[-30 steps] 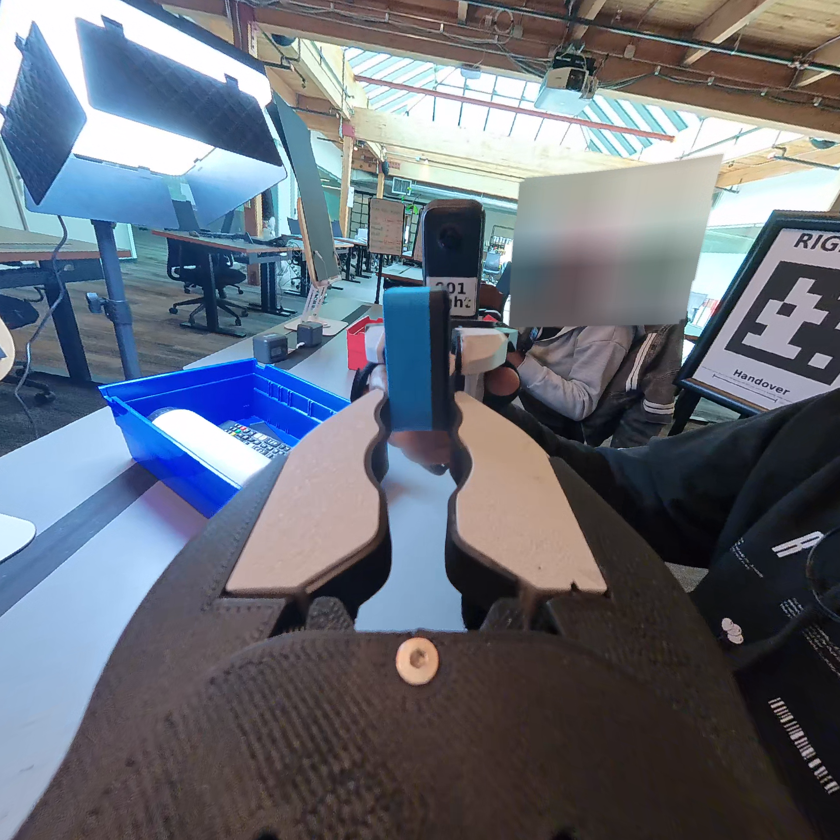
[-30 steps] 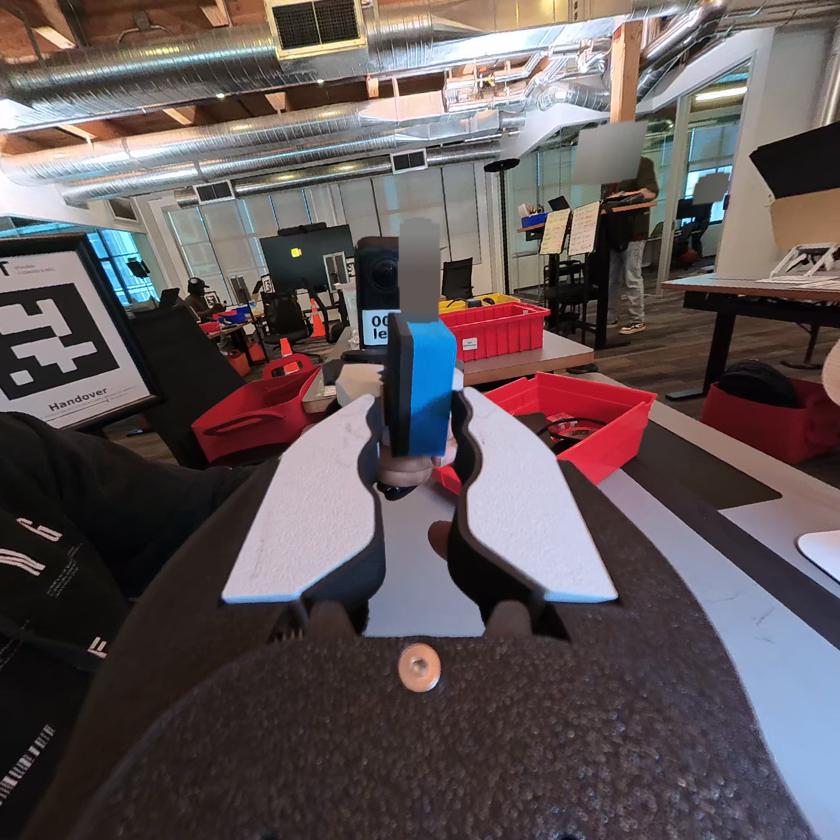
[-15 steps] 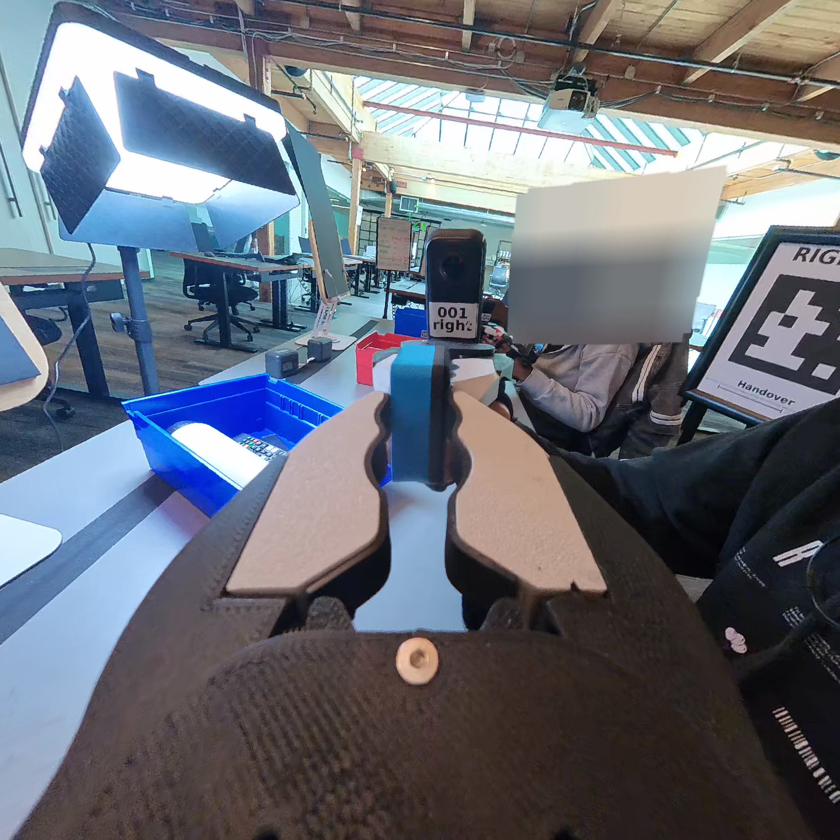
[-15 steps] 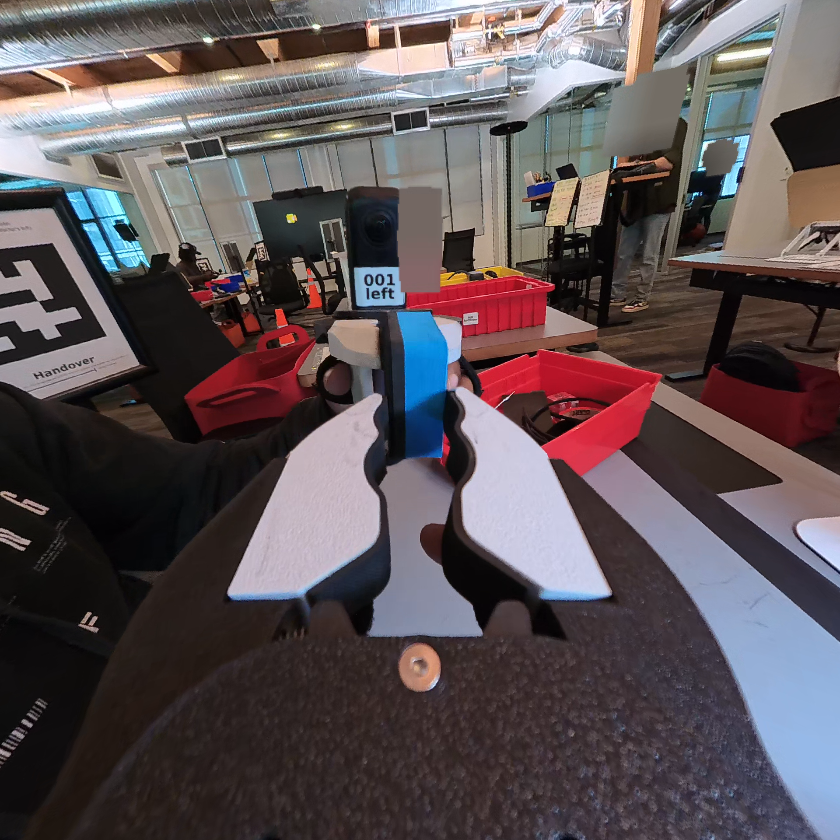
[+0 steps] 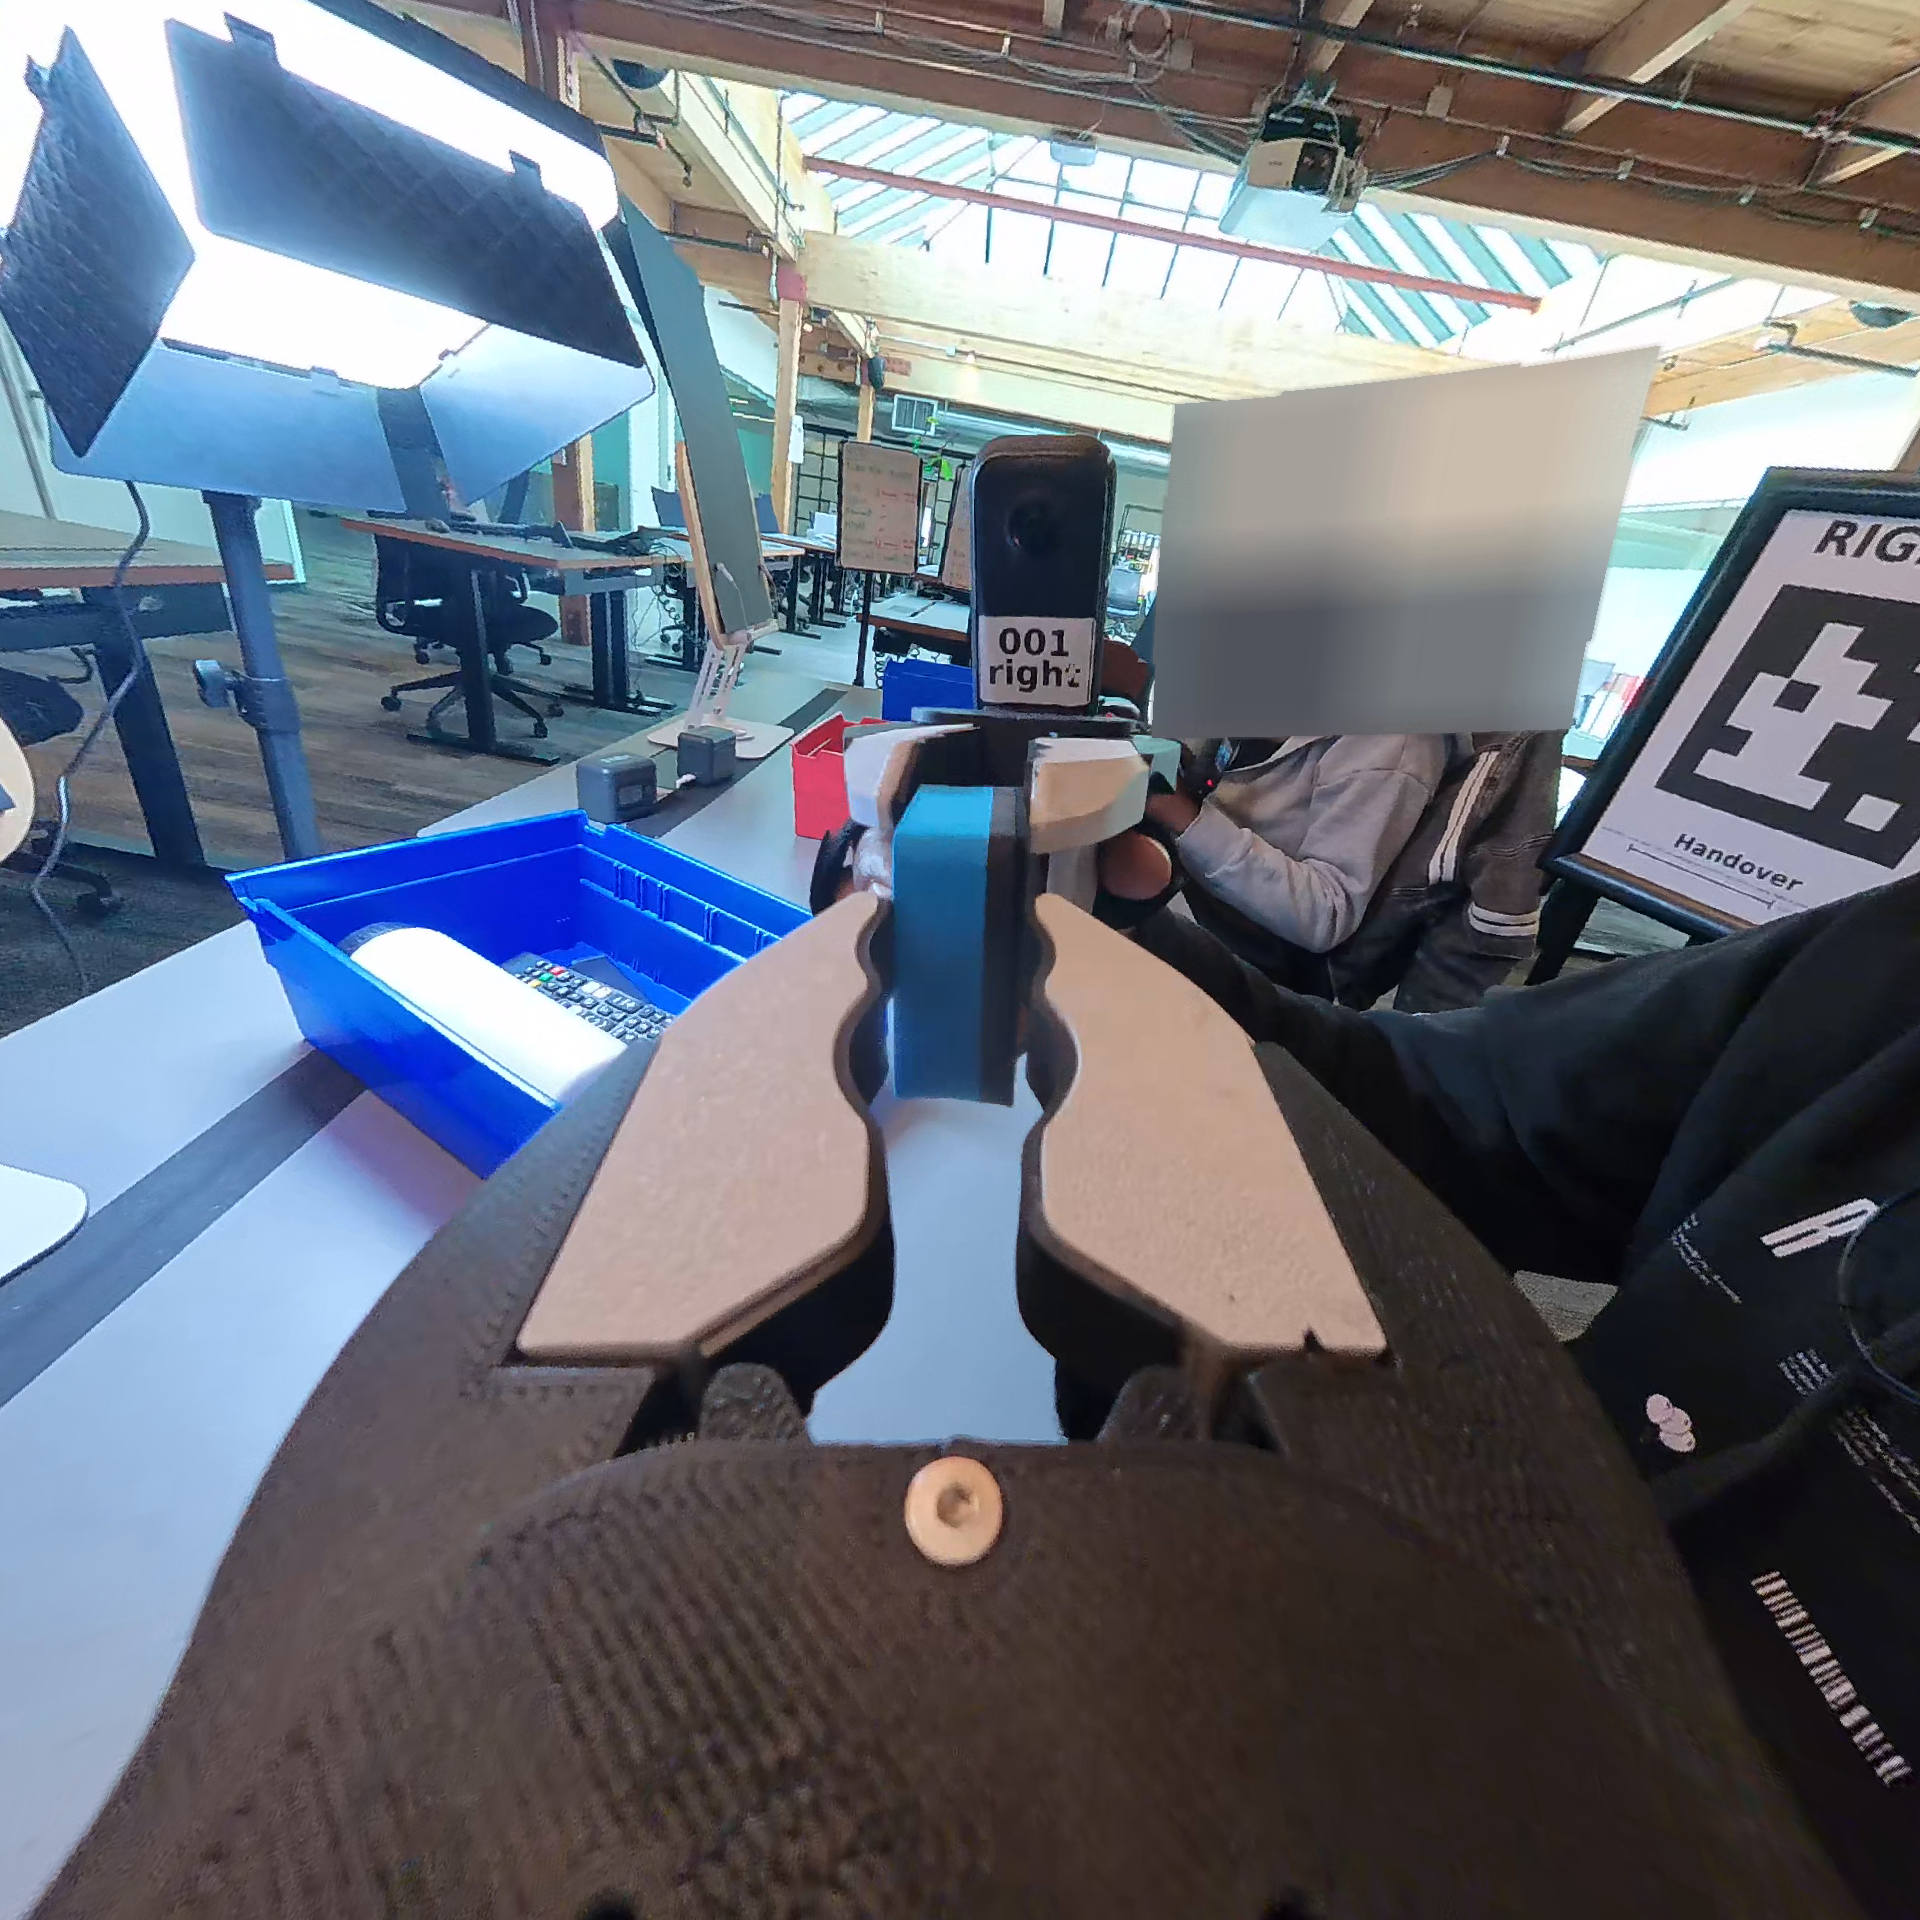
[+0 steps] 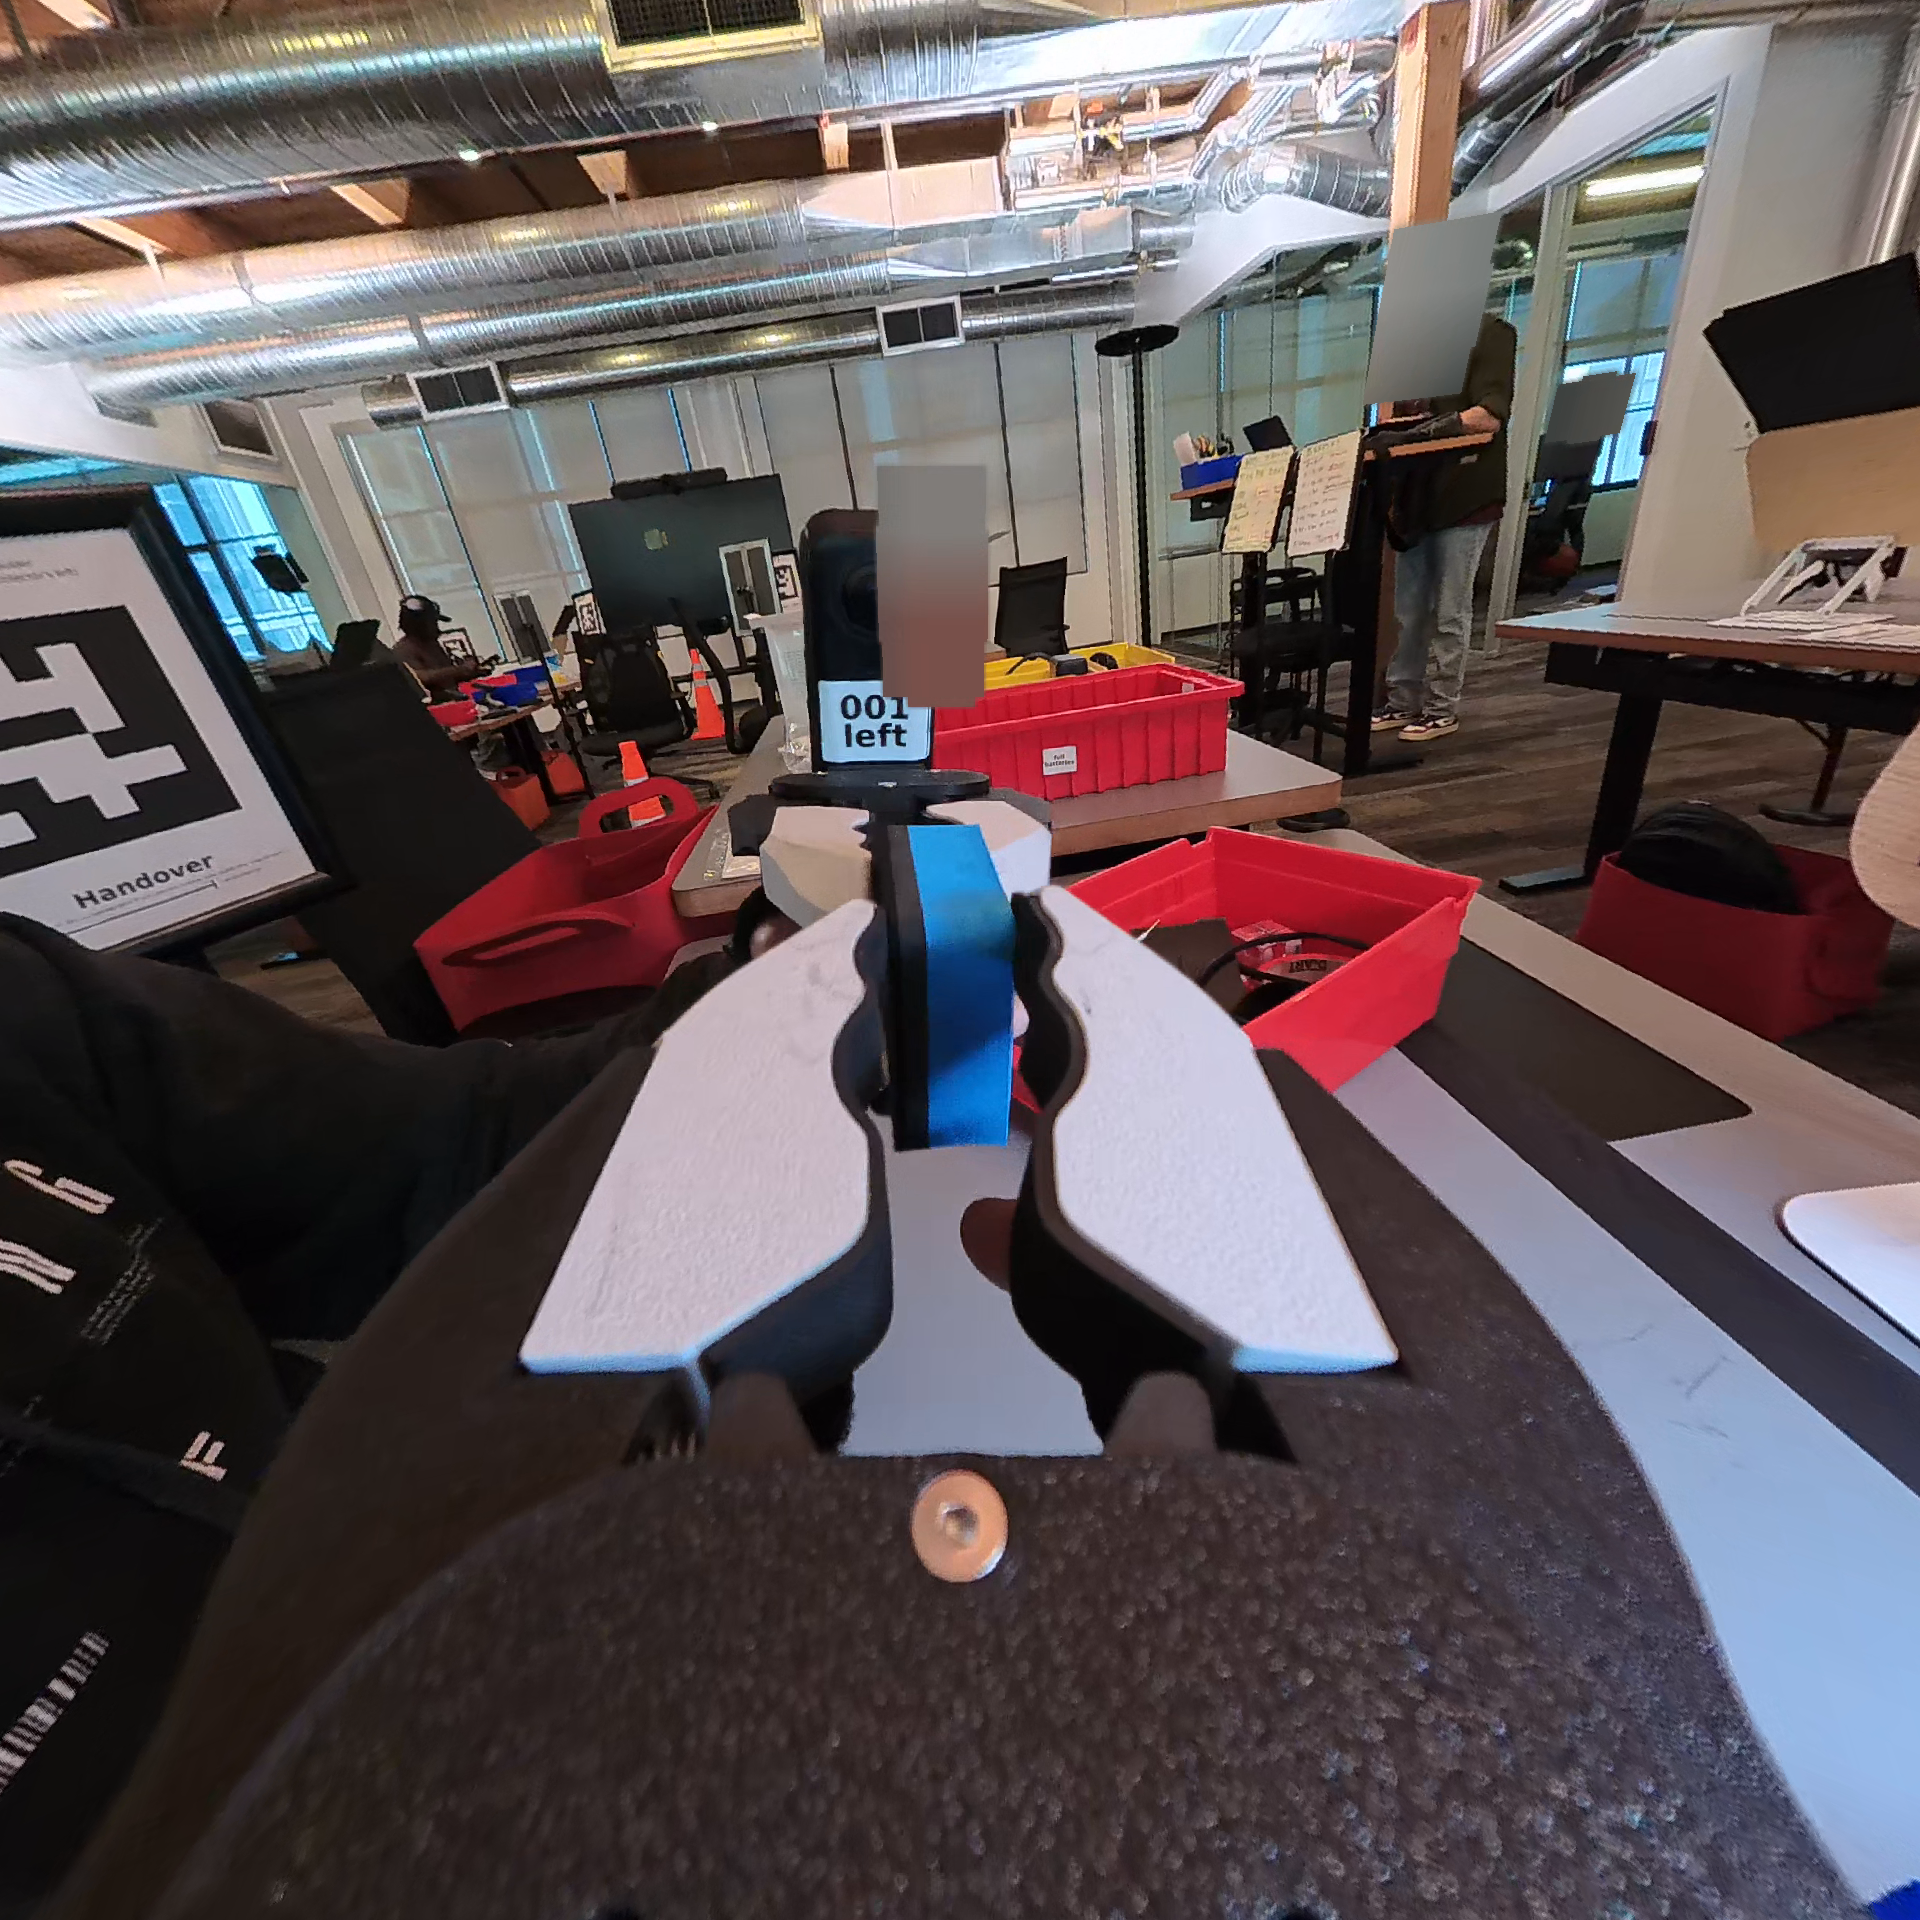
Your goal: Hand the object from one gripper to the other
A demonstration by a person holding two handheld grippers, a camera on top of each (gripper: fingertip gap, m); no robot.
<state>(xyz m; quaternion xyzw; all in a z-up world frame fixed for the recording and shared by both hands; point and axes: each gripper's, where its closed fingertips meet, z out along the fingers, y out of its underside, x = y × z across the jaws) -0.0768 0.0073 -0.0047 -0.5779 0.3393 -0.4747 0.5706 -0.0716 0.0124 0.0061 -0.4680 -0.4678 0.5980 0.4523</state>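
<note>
A blue-and-black foam block point(image 5: 940, 945) stands upright between the two grippers, which face each other above the grey table point(image 5: 156, 1091). My left gripper point(image 5: 956, 925) is shut on the block's lower part. My right gripper point(image 6: 945, 925) flanks the same block point(image 6: 966, 997), with thin gaps on both sides and its jaws slightly open. In the left wrist view the right gripper point(image 5: 987, 800) is at the block's top end. In the right wrist view the left gripper point(image 6: 914, 842) is behind the block.
A blue bin point(image 5: 416, 883) with a white roll and a remote sits on the table to the left. A red bin point(image 6: 1351, 966) sits on the right. A black sleeve point(image 5: 1558, 1091) and framed marker signs point(image 6: 114, 727) stand close by. A light panel point(image 5: 312, 260) hangs over the left.
The block first stayed fixed in the right gripper while the left closed around it. Now it stays fixed in the left gripper and has slid lower in the right wrist view.
</note>
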